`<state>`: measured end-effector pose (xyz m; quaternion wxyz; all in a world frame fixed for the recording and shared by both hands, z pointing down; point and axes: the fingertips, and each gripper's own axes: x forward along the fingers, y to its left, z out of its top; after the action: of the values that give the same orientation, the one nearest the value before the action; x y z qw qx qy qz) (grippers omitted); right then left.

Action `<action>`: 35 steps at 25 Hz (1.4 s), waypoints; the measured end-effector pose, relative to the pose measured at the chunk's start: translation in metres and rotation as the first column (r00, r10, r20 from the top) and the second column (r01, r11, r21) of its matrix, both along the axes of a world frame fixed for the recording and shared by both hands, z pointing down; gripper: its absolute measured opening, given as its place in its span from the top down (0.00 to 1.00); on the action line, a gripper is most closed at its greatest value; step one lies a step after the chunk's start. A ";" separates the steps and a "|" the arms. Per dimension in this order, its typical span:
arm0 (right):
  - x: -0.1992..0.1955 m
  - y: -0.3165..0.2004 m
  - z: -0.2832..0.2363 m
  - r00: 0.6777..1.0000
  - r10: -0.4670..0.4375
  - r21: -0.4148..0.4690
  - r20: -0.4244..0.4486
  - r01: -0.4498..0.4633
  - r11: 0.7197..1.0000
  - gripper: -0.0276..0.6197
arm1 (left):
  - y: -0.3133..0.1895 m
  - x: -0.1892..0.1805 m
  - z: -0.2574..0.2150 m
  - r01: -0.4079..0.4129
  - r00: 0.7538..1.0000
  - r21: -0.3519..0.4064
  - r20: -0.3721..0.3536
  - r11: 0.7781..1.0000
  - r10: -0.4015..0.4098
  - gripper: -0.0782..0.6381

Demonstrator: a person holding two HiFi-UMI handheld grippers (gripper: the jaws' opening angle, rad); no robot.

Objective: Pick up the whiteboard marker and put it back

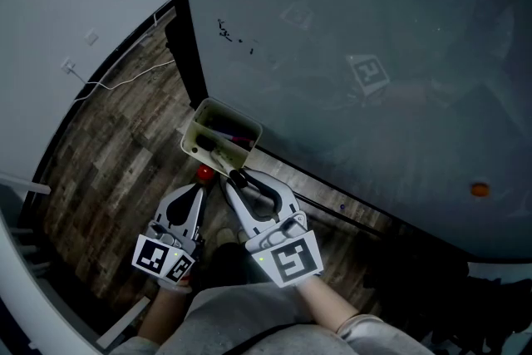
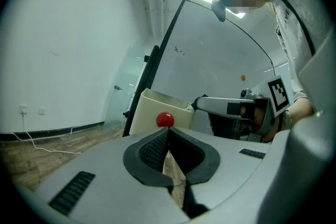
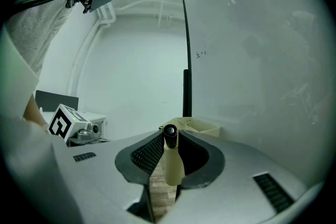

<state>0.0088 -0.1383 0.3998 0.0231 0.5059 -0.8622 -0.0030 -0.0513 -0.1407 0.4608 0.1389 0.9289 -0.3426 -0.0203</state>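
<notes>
Right claw (image 3: 169,132) clamps the whiteboard marker (image 3: 171,162) near the tray (image 1: 233,109); left claw (image 2: 168,132) is closed, empty.

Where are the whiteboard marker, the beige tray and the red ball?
whiteboard marker (image 3: 171,168): right gripper view, on its pale barrel.
beige tray (image 1: 237,117): head view, on its far rim.
red ball (image 2: 165,119): left gripper view, on its middle.

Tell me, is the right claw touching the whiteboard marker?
Touching. The right gripper view shows the right claw shut on the whiteboard marker, its pale barrel squeezed from both sides and its black cap at the tips.
</notes>
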 end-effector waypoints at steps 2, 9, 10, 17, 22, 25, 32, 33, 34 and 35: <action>0.001 0.001 -0.001 1.000 0.004 0.005 0.013 -0.004 1.000 0.82 | 0.001 0.001 0.000 -0.001 1.000 0.000 0.001 1.000 0.001 0.87; 0.004 0.012 0.013 0.996 -0.022 -0.048 -0.085 0.018 0.999 0.78 | 0.006 0.004 -0.001 -0.003 1.000 0.003 0.000 1.000 0.003 0.87; 0.004 0.013 0.015 0.994 -0.027 -0.059 -0.102 0.021 0.998 0.78 | 0.007 0.005 -0.001 -0.004 1.000 0.004 0.001 1.000 0.004 0.87; 0.008 0.020 0.015 0.996 -0.017 -0.054 -0.092 0.012 0.998 0.78 | 0.014 0.007 -0.003 -0.005 1.000 0.006 -0.001 1.000 0.005 0.87; 0.007 0.026 0.019 0.995 -0.025 -0.065 -0.098 0.019 0.998 0.78 | 0.018 0.009 -0.006 -0.002 1.000 0.013 -0.004 1.000 0.002 0.87; 0.002 0.033 0.023 0.992 -0.043 -0.083 -0.115 0.034 0.996 0.80 | 0.021 0.009 -0.010 0.005 1.000 0.023 -0.006 1.000 -0.005 0.87; -0.020 0.043 0.020 0.990 -0.096 -0.086 -0.107 0.087 0.992 0.90 | 0.024 0.003 -0.024 0.042 0.999 0.055 -0.011 0.998 -0.041 0.87; -0.023 0.042 0.017 0.990 -0.100 -0.078 -0.098 0.093 0.993 0.91 | 0.024 0.001 -0.027 0.049 0.999 0.060 -0.012 0.997 -0.048 0.87; -0.026 0.042 0.014 0.991 -0.102 -0.068 -0.084 0.096 0.993 0.91 | 0.023 -0.001 -0.030 0.056 0.998 0.066 -0.012 0.996 -0.056 0.87; -0.028 0.041 0.011 0.992 -0.103 -0.058 -0.068 0.099 0.993 0.91 | 0.023 -0.003 -0.032 0.064 0.998 0.071 -0.013 0.995 -0.063 0.87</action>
<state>-0.0194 -0.0978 0.4105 0.0674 0.4605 -0.8851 0.0014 -0.0547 -0.1176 0.4284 0.1067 0.9218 -0.3703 -0.0421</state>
